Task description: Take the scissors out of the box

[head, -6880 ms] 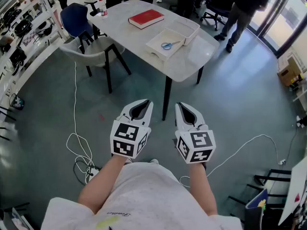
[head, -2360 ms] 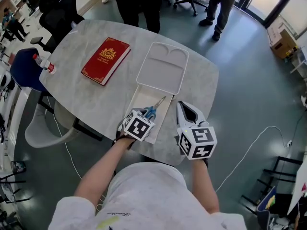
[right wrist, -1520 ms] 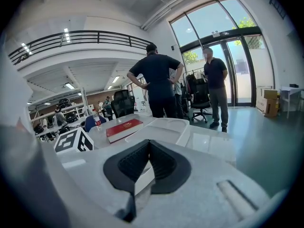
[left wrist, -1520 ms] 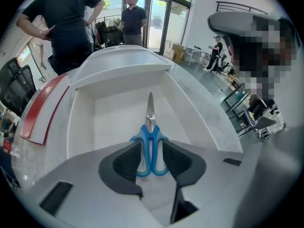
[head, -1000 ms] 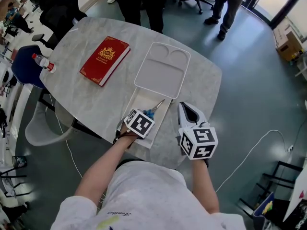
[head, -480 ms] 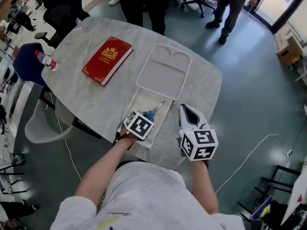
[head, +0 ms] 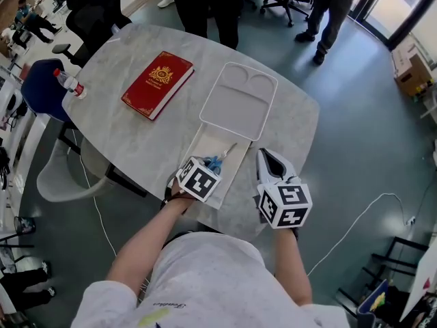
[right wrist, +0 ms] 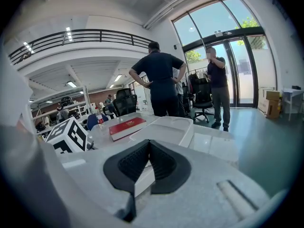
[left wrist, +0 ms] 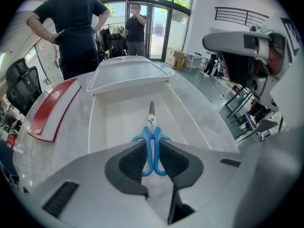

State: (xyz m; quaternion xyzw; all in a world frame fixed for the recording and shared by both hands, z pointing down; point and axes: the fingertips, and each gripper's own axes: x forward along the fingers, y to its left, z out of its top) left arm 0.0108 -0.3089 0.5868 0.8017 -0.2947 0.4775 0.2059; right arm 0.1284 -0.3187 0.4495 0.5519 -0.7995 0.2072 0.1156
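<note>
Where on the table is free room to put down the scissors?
Free: the bare table between the red book and the box, and right of the lid. Crowded: the near edge: box, left hand-held gripper, right hand-held gripper.

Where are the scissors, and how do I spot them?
Find the grey table. At its near edge lies an open white box, and the scissors lie inside, between the jaws of the left gripper. Nothing else has blue handles.

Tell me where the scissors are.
In the left gripper view, the blue scissors lie in the open white box, handles gripped by the left gripper.
</note>
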